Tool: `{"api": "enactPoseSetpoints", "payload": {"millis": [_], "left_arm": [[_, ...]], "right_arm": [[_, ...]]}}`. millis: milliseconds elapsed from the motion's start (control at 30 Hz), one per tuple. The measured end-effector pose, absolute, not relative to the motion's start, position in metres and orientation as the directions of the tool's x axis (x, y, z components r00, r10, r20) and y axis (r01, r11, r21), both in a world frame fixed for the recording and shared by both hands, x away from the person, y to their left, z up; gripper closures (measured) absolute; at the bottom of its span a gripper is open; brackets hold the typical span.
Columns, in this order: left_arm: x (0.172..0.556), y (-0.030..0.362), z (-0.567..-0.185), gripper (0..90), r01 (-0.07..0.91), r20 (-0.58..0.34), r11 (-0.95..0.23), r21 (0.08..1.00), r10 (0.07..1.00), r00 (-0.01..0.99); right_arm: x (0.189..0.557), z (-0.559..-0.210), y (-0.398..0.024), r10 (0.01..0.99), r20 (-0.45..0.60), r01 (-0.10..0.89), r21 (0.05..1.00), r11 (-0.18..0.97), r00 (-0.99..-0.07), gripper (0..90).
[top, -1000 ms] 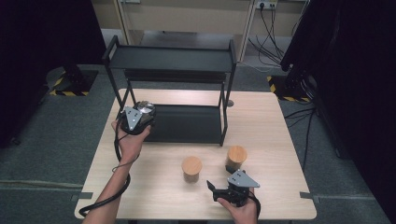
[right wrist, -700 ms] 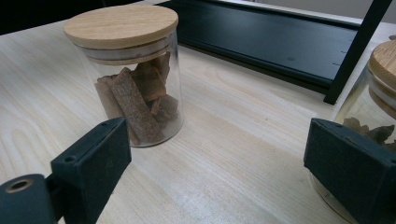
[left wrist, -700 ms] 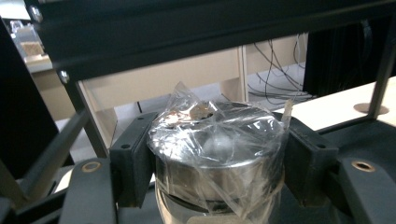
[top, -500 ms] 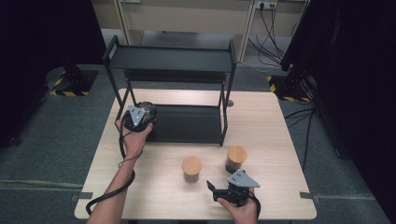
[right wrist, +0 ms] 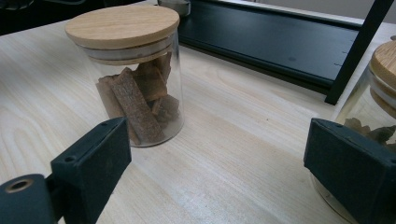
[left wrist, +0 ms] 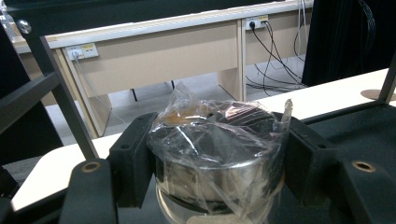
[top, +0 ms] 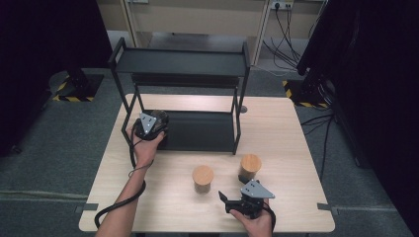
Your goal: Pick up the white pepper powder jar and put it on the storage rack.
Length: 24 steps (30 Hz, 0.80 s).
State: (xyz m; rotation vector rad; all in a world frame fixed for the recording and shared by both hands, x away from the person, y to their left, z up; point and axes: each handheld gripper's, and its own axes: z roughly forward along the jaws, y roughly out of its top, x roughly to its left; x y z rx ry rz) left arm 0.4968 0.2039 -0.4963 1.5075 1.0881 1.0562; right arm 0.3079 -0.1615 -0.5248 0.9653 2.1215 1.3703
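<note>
My left gripper (left wrist: 215, 154) clamps a plastic-wrapped metal tin (left wrist: 217, 149) over the rack's lower shelf (top: 202, 131); my right gripper (right wrist: 224, 163) stands wide; no readable writing

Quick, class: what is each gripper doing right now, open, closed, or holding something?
Left gripper: closed on the plastic-wrapped metal tin, at the rack's lower shelf.
Right gripper: open, holding nothing, jaws either side of bare table.
</note>
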Motion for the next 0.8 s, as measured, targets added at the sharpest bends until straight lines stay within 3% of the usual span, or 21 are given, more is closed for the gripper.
{"api": "enactPoseSetpoints", "payload": {"millis": [600, 800], "left_arm": [[0.4992, 0.2071, -0.5011, 32.7, 0.152, 0.078, -0.118, 0.981, 0.966, 0.245], [0.4948, 0.2096, -0.4961, 19.9, 0.171, 0.041, -0.085, 0.982, 0.969, 0.244]], "right_arm": [[0.3076, -0.5248, -0.1612, 0.745, 0.01, 0.318, 0.908, 0.272, -0.667, 7.7], [0.3075, -0.5248, -0.1608, 0.744, 0.007, 0.316, 0.907, 0.276, -0.668, 7.7]]}}
